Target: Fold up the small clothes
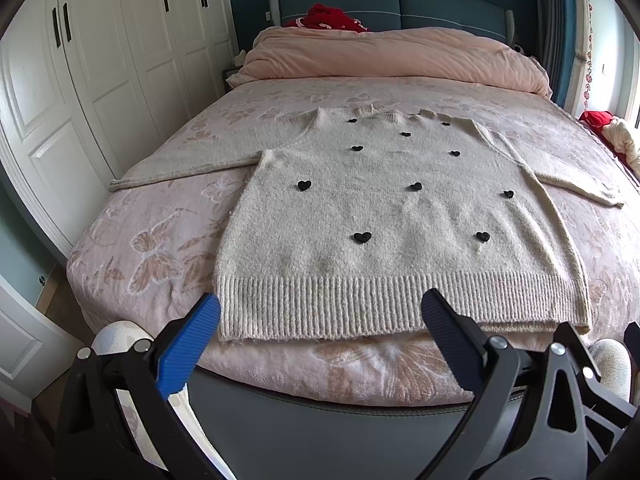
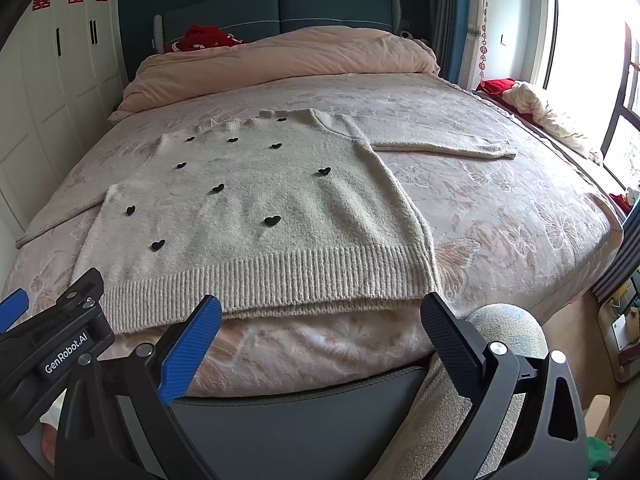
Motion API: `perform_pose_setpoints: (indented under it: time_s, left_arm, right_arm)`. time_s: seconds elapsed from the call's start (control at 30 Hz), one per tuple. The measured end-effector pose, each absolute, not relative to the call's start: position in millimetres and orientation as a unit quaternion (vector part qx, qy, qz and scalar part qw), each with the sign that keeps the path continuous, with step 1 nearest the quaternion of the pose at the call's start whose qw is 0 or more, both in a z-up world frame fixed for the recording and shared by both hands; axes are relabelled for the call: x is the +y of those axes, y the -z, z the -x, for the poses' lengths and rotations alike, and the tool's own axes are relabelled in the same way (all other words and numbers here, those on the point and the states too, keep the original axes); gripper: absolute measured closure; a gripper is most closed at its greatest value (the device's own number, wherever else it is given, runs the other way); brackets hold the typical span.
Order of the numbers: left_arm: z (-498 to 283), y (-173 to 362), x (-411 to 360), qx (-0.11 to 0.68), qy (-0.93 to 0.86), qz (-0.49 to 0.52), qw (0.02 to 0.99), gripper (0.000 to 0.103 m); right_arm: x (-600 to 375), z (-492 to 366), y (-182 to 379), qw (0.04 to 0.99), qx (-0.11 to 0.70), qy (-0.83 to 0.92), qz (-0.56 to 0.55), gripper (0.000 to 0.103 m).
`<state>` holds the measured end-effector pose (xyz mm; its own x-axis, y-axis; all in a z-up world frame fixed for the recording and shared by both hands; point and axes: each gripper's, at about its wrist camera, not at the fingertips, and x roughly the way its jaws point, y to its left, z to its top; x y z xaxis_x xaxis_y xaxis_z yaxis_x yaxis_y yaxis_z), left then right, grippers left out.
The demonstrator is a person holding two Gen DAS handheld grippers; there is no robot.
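Observation:
A cream knit sweater with small black hearts lies flat, front up, on the bed, sleeves spread to both sides, ribbed hem toward me near the foot edge. It also shows in the right wrist view. My left gripper is open and empty, hovering just short of the hem's left part. My right gripper is open and empty, just short of the hem's right corner. The left gripper's body shows at the left of the right wrist view.
The bed has a pink butterfly-print cover and a dark footboard. A folded pink duvet lies at the head. White wardrobes stand on the left. A window ledge holds cream and red fabric on the right.

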<state>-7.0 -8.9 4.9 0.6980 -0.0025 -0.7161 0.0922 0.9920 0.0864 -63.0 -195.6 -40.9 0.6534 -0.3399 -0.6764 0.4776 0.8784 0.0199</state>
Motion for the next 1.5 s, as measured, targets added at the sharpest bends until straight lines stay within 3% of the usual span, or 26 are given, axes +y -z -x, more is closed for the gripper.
perform_pose_setpoints:
  time_s: [1.5]
  left_arm:
    - [5.9,6.8,-7.7,0.398,0.023,-0.054,0.916,0.005]
  right_arm:
    - [-196.8,65.1,48.9,0.901,0.356,0.226,-0.102,0.005]
